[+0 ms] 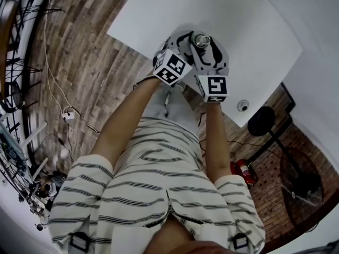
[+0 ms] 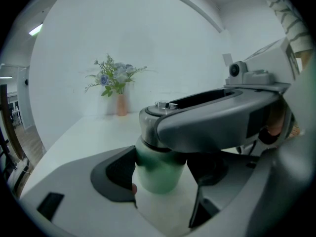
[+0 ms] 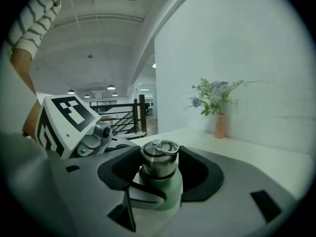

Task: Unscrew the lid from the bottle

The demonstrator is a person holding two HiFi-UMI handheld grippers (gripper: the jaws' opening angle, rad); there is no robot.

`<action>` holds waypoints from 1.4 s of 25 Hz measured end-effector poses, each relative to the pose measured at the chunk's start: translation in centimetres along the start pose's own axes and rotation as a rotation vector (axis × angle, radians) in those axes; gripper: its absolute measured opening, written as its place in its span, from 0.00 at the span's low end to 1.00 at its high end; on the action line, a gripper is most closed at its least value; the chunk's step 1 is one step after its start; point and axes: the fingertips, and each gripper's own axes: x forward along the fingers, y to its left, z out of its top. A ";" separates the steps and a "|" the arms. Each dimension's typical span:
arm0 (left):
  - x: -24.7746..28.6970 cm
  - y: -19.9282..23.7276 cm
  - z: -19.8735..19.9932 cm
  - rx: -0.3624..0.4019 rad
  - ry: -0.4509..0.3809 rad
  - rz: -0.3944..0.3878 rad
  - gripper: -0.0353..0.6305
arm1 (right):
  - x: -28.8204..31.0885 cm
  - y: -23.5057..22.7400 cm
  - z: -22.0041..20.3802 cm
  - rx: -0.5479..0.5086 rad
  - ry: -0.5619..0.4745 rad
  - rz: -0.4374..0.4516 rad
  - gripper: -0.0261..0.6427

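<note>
A green bottle (image 2: pixel 159 174) with a steel lid (image 3: pixel 159 161) stands upright on the white table (image 1: pixel 159 15) near its front edge. In the left gripper view, my left gripper (image 2: pixel 160 181) is shut on the bottle's green body, a dark pad on each side. My right gripper (image 3: pixel 160 164) sits higher, its pads against both sides of the lid, whose ring lies flat on top. From the head view, both grippers meet over the bottle (image 1: pixel 201 40), the left gripper (image 1: pixel 181 45) coming in from the left and the right gripper (image 1: pixel 213 54) from the right.
A pink vase of flowers (image 3: pixel 219 125) stands at the far side of the table by the wall. A small round object (image 1: pixel 243 106) lies near the table's right corner. Beyond the table are a black stand (image 1: pixel 262 121) and wooden flooring.
</note>
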 end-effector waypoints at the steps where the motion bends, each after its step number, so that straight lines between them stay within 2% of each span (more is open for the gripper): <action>1: 0.0 0.0 0.0 0.000 0.000 0.000 0.54 | 0.0 0.0 0.0 -0.011 -0.002 0.036 0.41; 4: -0.1 -0.1 0.1 0.004 -0.001 -0.002 0.54 | -0.1 0.2 0.0 -0.047 -0.009 0.180 0.41; 11: 0.1 -0.1 0.1 0.010 0.001 -0.005 0.54 | -0.2 0.2 -0.3 -0.124 0.018 0.599 0.41; 13: 0.2 0.0 0.0 0.011 0.004 -0.005 0.54 | -0.1 0.3 -0.3 -0.161 0.042 0.675 0.41; 16: 0.3 -0.2 0.2 0.014 -0.001 -0.012 0.54 | -0.3 0.3 0.1 -0.202 0.052 0.725 0.41; 21: -0.1 -0.2 0.0 0.014 0.004 -0.013 0.54 | -0.2 0.7 0.2 -0.232 0.056 0.741 0.41; 27: 0.1 -0.1 0.1 0.016 0.002 -0.011 0.54 | -0.1 0.6 0.0 -0.234 0.084 0.719 0.42; 28: 0.1 -0.1 0.0 0.016 0.002 -0.009 0.54 | 0.0 0.5 0.2 -0.239 0.085 0.699 0.43; 31: 0.1 -0.2 0.0 0.014 0.004 -0.008 0.54 | -0.2 0.8 1.1 -0.211 0.059 0.596 0.54; 35: 0.0 -0.2 0.3 0.014 -0.003 -0.009 0.54 | -0.5 0.6 2.1 -0.141 0.011 0.356 0.54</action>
